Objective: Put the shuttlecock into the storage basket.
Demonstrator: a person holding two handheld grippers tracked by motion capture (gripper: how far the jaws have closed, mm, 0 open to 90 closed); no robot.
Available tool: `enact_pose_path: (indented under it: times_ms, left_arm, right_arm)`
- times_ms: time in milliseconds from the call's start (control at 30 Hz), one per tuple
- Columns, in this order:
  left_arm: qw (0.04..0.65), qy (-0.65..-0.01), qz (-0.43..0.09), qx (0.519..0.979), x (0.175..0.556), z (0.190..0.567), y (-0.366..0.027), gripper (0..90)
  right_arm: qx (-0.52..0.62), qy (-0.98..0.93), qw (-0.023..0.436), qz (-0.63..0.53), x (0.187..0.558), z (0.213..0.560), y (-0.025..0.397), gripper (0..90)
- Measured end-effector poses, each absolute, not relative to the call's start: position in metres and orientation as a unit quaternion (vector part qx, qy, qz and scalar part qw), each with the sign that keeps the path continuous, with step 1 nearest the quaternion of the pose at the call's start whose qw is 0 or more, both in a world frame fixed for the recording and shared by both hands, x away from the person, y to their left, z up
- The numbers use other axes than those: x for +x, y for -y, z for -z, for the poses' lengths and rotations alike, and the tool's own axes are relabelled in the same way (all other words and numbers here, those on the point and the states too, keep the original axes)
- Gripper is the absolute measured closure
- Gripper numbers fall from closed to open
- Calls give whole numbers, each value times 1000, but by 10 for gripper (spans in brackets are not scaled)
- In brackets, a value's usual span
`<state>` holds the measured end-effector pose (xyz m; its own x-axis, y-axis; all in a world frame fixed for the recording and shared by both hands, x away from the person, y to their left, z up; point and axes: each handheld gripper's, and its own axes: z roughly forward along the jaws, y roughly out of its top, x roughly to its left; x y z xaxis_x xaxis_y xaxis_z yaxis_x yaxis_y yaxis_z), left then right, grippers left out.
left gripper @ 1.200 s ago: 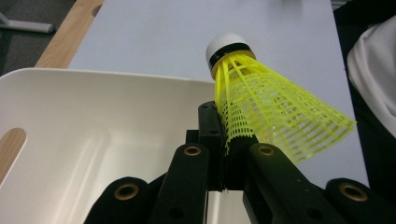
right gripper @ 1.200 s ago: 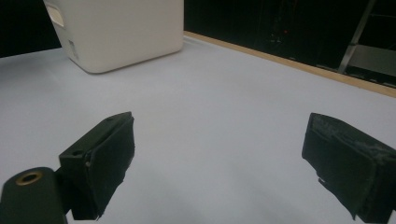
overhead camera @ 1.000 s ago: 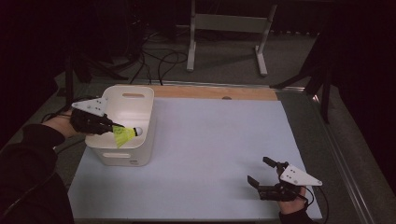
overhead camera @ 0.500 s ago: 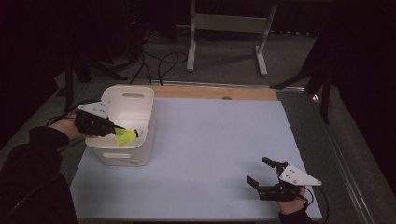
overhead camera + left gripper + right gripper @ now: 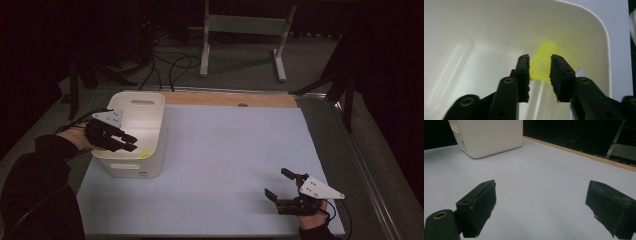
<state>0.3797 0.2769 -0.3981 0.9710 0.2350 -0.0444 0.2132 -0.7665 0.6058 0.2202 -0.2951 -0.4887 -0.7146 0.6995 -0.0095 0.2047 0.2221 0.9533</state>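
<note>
From above, the left claw (image 5: 131, 142) hangs over the near left rim of the white plastic bin with cut-out handles (image 5: 150, 107), which stands on the left part of the pale blue desk (image 5: 235, 160). Just past the claw tips, a small patch of the yellow mesh shuttlecock (image 5: 145, 153) shows low inside the bin against its near wall. The left gripper view gives what the high view cannot: the shuttlecock's yellow netted skirt (image 5: 545, 62) is blurred and lies beyond the two black jaws, seen through the gap between them, with the bin's smooth inner wall (image 5: 486, 32) behind it. The jaws stand a narrow way apart and their pads do not press the skirt, so the left claw (image 5: 539, 72) is parted and holds nothing. The hand comes in from the left in a dark sleeve (image 5: 40, 170), with the claw tilted down into the bin.

The right claw (image 5: 280, 185) rests near the desk's near right corner, well apart from the bin, gripped from below by the person's hand. The right gripper view shows its jaws spread wide with bare desk between them (image 5: 540, 202), and the bin's outer side (image 5: 489, 135) far off at the upper left.
</note>
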Motion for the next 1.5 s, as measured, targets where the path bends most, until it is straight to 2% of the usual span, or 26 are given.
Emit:
enact_pose_path:
  times_ms: [33, 267, 333, 467, 567, 833, 1500]
  left_arm:
    - [317, -126, -18, 940, 380, 397, -277, 609]
    - [329, -139, -29, 934, 376, 384, -276, 433]
    - [336, -137, -30, 931, 375, 380, -275, 411]
    - [353, -130, -33, 926, 369, 368, -270, 281]
    - [345, -161, -22, 924, 369, 360, -264, 157]
    - [334, -154, -4, 930, 366, 352, -249, 7]
    - [386, -120, -17, 914, 359, 344, -211, 0]
  right_arm:
    - [302, -748, 226, -546, 220, 489, 295, 94]
    - [303, -748, 226, -546, 220, 488, 295, 94]
    - [303, -748, 227, -545, 220, 488, 295, 94]
    - [303, -748, 227, -546, 220, 488, 295, 94]
    - [302, -747, 229, -546, 220, 488, 295, 94]
    - [303, -746, 229, -547, 220, 487, 295, 94]
    - [302, -746, 229, -548, 219, 487, 296, 94]
